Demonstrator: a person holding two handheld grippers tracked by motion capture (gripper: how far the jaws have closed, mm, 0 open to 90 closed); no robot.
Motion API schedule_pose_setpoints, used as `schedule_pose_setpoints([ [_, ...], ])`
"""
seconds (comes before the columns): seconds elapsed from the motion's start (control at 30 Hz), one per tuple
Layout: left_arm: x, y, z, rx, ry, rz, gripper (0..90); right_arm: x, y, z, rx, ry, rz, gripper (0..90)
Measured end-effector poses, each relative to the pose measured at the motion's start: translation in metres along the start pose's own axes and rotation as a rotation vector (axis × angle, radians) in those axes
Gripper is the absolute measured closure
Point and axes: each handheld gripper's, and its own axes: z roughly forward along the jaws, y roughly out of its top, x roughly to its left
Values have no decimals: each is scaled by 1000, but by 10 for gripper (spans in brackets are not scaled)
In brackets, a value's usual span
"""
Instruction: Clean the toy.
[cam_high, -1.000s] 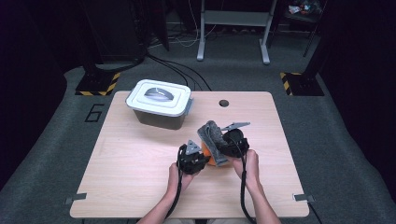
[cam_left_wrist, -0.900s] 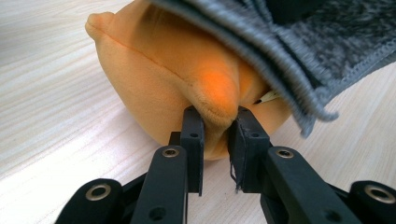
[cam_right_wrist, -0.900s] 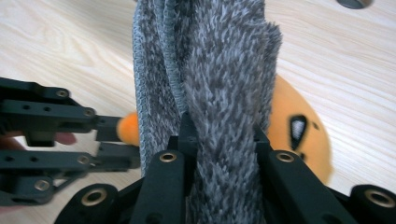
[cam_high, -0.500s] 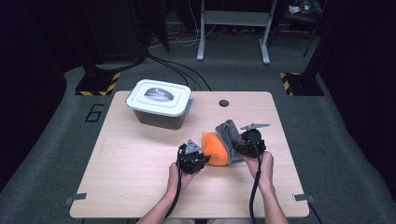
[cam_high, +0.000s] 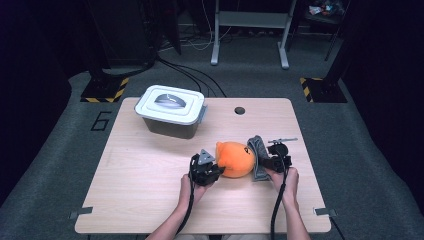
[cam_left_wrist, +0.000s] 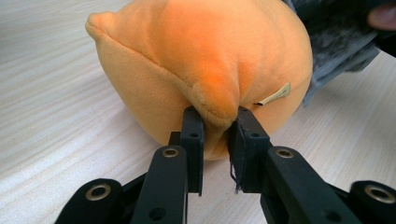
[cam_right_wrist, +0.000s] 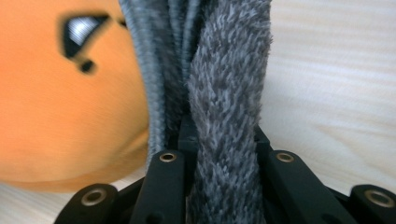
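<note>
Orange plush toy and grey fuzzy cloth gripped on the wooden table

The left gripper (cam_high: 204, 169) pinches a seam fold of the orange plush toy (cam_high: 235, 158); the right gripper (cam_high: 274, 161) clamps the grey fuzzy cloth (cam_high: 258, 157) touching the toy's far side, near the table (cam_high: 140, 190) front.

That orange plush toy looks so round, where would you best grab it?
By the small stub that sticks out of the orange plush toy, coming in level from the side. The body is too round and wide, but the stub is narrow. The left gripper already pinches it between its fingers.
</note>
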Motion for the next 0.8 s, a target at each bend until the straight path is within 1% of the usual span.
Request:
schedule_pose_setpoints([
  [0.03,0,0,0,0,-2,-1,762,-2,-4,8,16,3,0,753],
  [0.07,0,0,0,0,-2,1,762,-2,-5,11,23,6,8,753],
  [0.13,0,0,0,-1,-1,2,762,-3,-5,13,25,6,8,753],
  [0.17,0,0,0,-2,-1,1,762,-3,-6,15,36,9,11,753],
  [0.2,0,0,0,-1,-1,3,762,-2,-5,16,37,4,2,752],
  [0.27,1,0,0,-1,-1,3,762,-3,-5,14,39,3,5,752],
  [0.3,0,0,0,-6,3,0,762,-4,-5,12,38,0,-2,752],
  [0.33,0,0,0,-6,3,0,761,-4,-4,9,29,-4,2,751],
  [0.37,1,0,0,1,-4,1,761,-4,-4,9,29,-4,2,751],
  [0.43,1,0,0,1,3,2,761,-6,-3,-2,-1,-9,11,751],
  [0.47,1,0,0,2,3,9,760,-5,-2,-15,-40,-6,20,751],
  [0.5,1,0,0,2,3,9,760,-5,-2,-15,-40,-6,20,751],
  [0.53,0,0,1,0,5,13,760,-2,1,-30,-91,-2,6,751],
  [0.57,0,0,1,0,5,13,760,-2,1,-30,-91,-2,6,751],
  [0.6,0,0,0,2,6,12,760,0,3,-37,-110,0,-14,751],
  [0.63,1,0,1,0,5,9,760,10,7,-50,-138,5,-40,751],
  [0.67,1,0,1,-2,4,9,759,15,9,-54,-158,10,-62,751],
  [0.7,1,0,1,-2,3,8,759,21,10,-58,-169,19,-75,752],
  [0.73,1,0,1,-2,3,8,758,21,10,-58,-169,19,-75,752],
  [0.77,1,0,1,-3,3,8,758,27,12,-60,-175,29,-94,751],
  [0.8,1,0,1,-3,2,9,758,38,16,-59,-172,64,-124,751],
])
